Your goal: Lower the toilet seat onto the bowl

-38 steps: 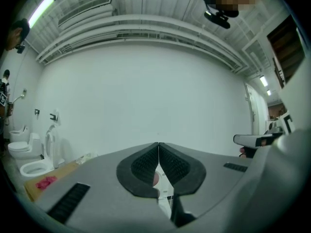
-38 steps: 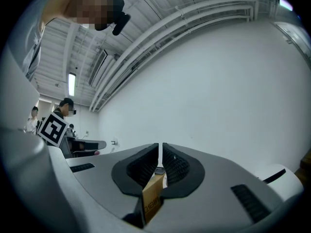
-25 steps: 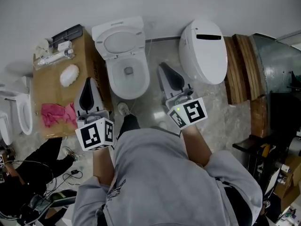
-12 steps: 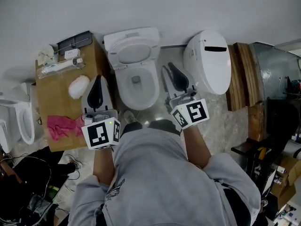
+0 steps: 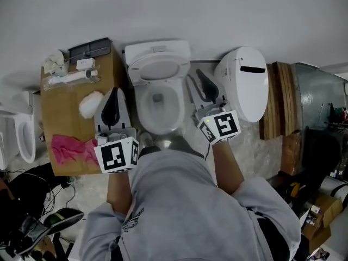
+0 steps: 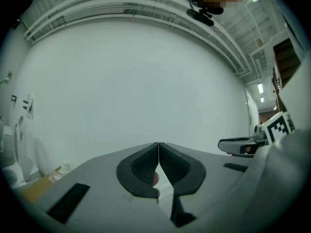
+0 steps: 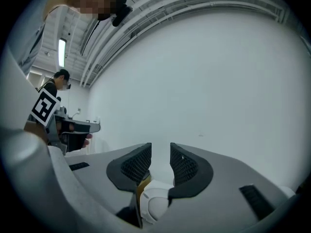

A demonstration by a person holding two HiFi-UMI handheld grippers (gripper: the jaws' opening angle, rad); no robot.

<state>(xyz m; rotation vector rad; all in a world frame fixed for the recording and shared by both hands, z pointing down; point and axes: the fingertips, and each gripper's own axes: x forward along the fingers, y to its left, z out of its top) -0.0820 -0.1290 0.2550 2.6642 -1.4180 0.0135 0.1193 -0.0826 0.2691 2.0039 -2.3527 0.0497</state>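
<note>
Now you stand closer to the bowl (image 5: 157, 110), and your right claw (image 7: 160, 150) is opening, empty; the left claw (image 6: 158, 147) stays clenched on nothing. The toilet seat (image 5: 157, 69) still stands raised, ungrasped.

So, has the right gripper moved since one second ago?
Yes. Measured against the toilet bowl, the right gripper has gone forward, toward the wall; its tip is now beside the raised seat. Its jaws are opening, nothing between them.

You are looking at no readable words, brands or numbers; your left marker cube (image 5: 116, 155) and right marker cube (image 5: 220, 127) are showing only black-and-white square patterns.
</note>
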